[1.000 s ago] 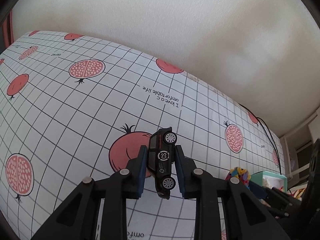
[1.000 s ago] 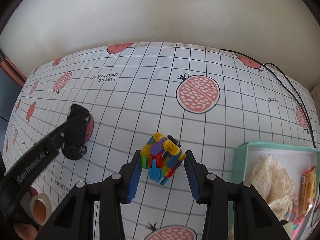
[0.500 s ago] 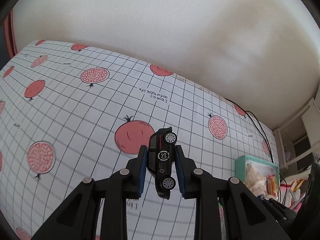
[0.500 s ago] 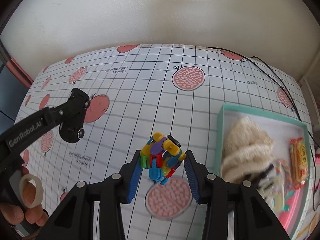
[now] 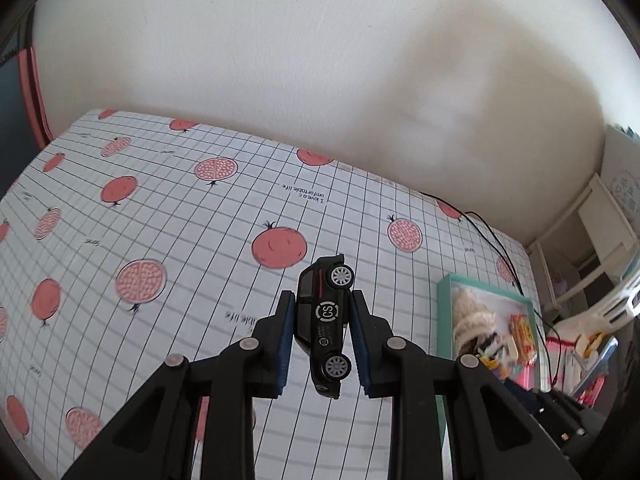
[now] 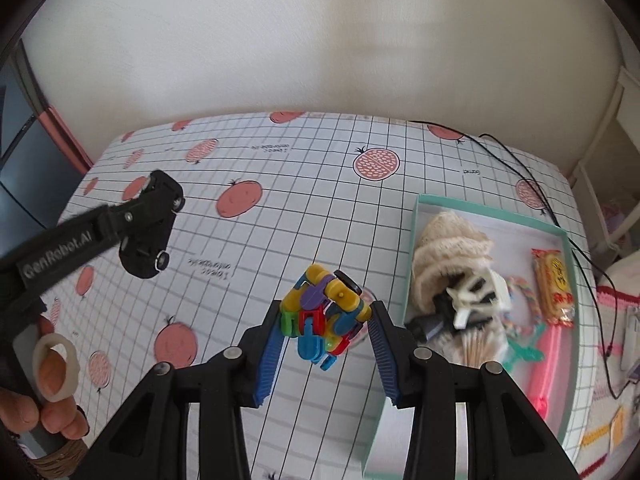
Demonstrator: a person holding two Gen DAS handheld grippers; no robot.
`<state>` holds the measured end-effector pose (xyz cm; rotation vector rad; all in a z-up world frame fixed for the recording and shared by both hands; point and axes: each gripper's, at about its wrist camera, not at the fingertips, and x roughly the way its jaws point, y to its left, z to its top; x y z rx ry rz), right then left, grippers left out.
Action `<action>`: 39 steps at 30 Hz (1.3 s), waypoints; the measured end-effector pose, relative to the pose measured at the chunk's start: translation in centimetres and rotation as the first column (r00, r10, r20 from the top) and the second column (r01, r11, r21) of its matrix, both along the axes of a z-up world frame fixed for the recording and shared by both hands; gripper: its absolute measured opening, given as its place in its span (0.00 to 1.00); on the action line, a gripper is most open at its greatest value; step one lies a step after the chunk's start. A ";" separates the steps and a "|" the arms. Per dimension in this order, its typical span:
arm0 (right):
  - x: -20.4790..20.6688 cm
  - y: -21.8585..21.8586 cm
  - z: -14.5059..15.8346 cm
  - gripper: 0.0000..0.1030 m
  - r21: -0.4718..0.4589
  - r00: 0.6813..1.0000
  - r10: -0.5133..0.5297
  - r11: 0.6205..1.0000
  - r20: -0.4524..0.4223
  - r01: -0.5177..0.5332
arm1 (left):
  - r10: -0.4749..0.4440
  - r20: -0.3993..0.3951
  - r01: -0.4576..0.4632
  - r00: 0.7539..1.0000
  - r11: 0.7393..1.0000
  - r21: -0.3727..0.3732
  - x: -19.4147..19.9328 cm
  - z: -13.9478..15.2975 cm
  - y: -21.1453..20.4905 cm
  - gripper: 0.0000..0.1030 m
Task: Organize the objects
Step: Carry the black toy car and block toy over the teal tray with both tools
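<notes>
both grippers are loaded and lifted clear of the tabletop (image 6: 320,184), so the step in hand reads as the carry: two toys picked up and on their way to the teal box (image 6: 492,210).

the left gripper (image 5: 322,332) has its fingers clamped on a black toy car (image 5: 324,324), held nose-down with its roof against one blue pad and its wheels facing the camera. in the right wrist view the same car (image 6: 154,226) hangs at about 9 o'clock, well apart from the box, with the person's hand (image 6: 44,384) on the handle at 8 o'clock.

the right gripper (image 6: 326,334) has its fingers closed on a multicoloured block toy (image 6: 322,316), a knot of yellow, purple, red and blue pieces; the left pad touches it, the right pad looks close but contact there is hard to confirm. the box sits at 3 o'clock of this gripper, just beside it, already holding a cream knitted piece (image 6: 448,252), a snack packet (image 6: 554,286), a black and white item and some pink and green bits.

the next move probably calls for swinging the right gripper toward 3 o'clock over the near rim, finding a bare patch among the contents, lowering, then parting the fingers. the left gripper has farther to travel and likely should wait its turn so the two do not crowd over the box.
</notes>
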<state>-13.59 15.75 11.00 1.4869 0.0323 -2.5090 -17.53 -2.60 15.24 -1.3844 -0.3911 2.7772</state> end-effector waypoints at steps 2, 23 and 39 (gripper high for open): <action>1.3 0.3 0.4 0.43 0.004 1.000 -0.001 1.000 -0.008 0.001 | -0.002 0.004 0.002 1.000 1.000 0.004 1.3 -0.1 0.1 0.27; 8.5 6.0 0.6 0.43 0.022 0.999 -0.034 0.999 -0.038 0.035 | -0.069 0.011 0.069 0.998 0.998 0.001 7.8 -1.3 4.2 0.27; 8.5 15.6 -1.2 0.43 0.074 0.973 -0.230 0.971 0.011 0.228 | -0.278 0.006 0.278 0.960 0.960 -0.030 8.6 -3.1 14.4 0.27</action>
